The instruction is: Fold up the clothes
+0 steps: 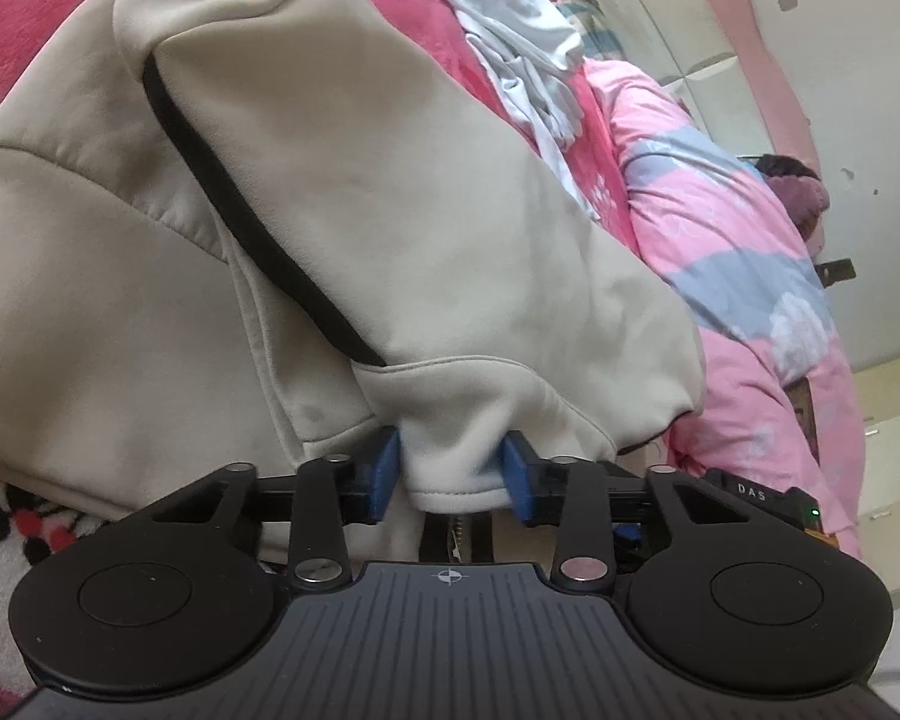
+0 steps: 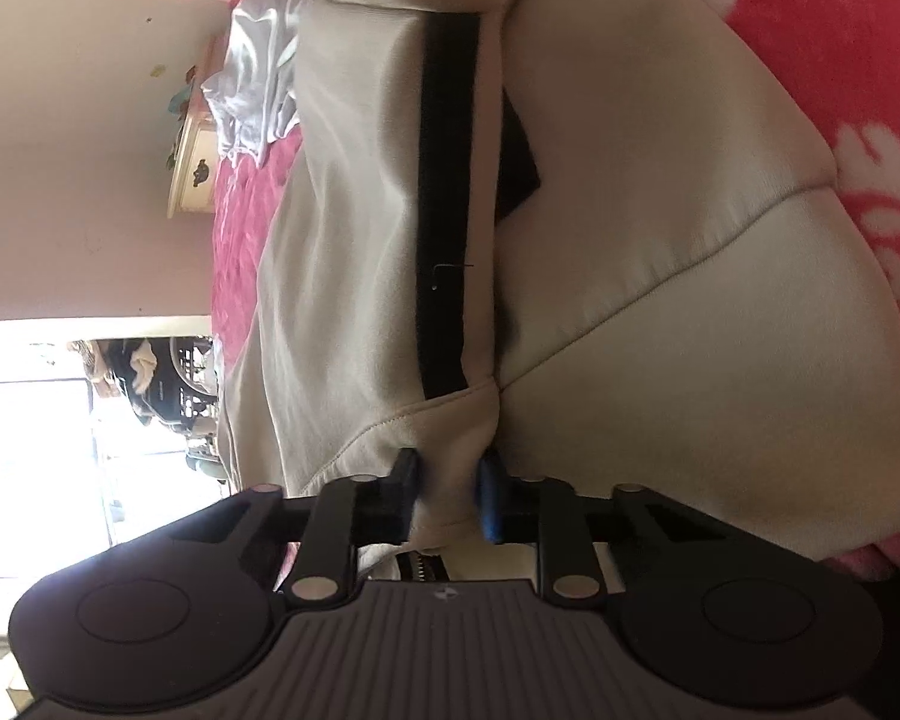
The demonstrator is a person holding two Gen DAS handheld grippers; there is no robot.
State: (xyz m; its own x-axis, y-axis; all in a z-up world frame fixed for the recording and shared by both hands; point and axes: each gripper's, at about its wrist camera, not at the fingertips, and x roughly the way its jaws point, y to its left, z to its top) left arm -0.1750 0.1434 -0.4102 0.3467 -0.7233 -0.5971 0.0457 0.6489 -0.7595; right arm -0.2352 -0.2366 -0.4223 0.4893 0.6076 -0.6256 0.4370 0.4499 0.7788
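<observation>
Here the beige sweatshirt [image 1: 342,192] lies spread on the bed, over a bright pink blanket [image 1: 24,18], with a black stripe [image 1: 234,204] running along its folded-in sleeve. The left hand-held gripper [image 1: 453,474] pinches a bunched fold of the sweatshirt's hem between its blue pads [image 1: 390,468]. The right hand-held gripper [image 2: 450,492] likewise clamps a fold of the same beige cloth. Farther up the bed sit a crumpled white garment [image 1: 510,42] and a pink-and-grey quilt [image 1: 720,228].

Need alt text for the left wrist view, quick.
The left gripper pinches a fold of the beige garment, which has a black stripe. It lies on a pink blanket; white clothes lie farther back.
</observation>
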